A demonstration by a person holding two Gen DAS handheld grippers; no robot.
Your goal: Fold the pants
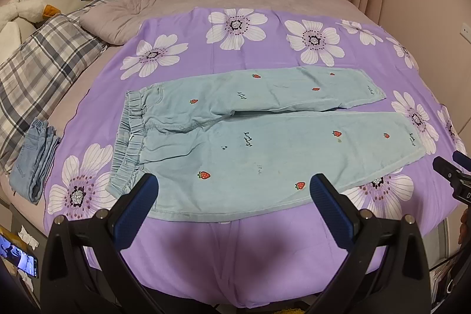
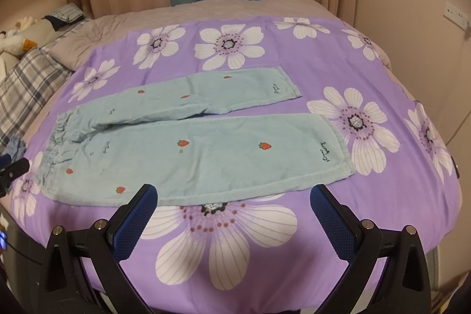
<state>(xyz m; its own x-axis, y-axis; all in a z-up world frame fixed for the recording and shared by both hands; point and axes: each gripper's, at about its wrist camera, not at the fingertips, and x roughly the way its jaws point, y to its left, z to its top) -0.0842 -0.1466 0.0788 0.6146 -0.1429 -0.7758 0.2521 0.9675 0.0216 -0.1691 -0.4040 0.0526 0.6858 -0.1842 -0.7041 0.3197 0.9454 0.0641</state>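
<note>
Left gripper [image 1: 234,190]: spread wide, holding nothing.
Right gripper [image 2: 234,200]: likewise.
Pants [image 1: 250,143]: ahead, flat, soft, light; pinch waistband and hem.

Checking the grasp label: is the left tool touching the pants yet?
Cannot tell. In the left wrist view the open left tool overlaps the near edge of the pants, but neither view shows contact or a gap plainly.

My left black plastic two-finger gripper [image 1: 232,190] carries blue textured rubber pads [image 1: 326,203] and silver pivot screws; my right black plastic gripper [image 2: 232,200] looks identical.
</note>
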